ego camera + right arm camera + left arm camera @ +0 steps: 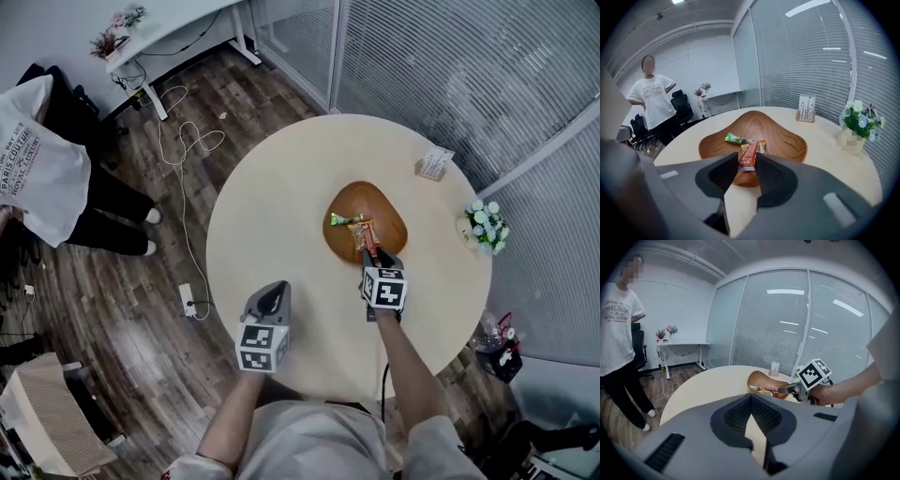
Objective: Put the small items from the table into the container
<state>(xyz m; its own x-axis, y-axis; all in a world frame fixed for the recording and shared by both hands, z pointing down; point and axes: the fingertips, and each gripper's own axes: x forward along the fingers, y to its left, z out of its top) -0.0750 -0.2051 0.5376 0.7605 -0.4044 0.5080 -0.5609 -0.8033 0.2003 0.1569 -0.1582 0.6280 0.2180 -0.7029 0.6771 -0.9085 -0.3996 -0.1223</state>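
Snack bar (749, 151) in right gripper (746, 163) jaws, over bowl (787, 136)

One wooden bowl (787, 136), three snack packets (738, 138), one card stand (806, 108), one flower vase (851, 138), one round table (281, 206).

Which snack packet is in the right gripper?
The red packet, clamped between the jaws; the green packet and orange packet lie loose in the bowl.
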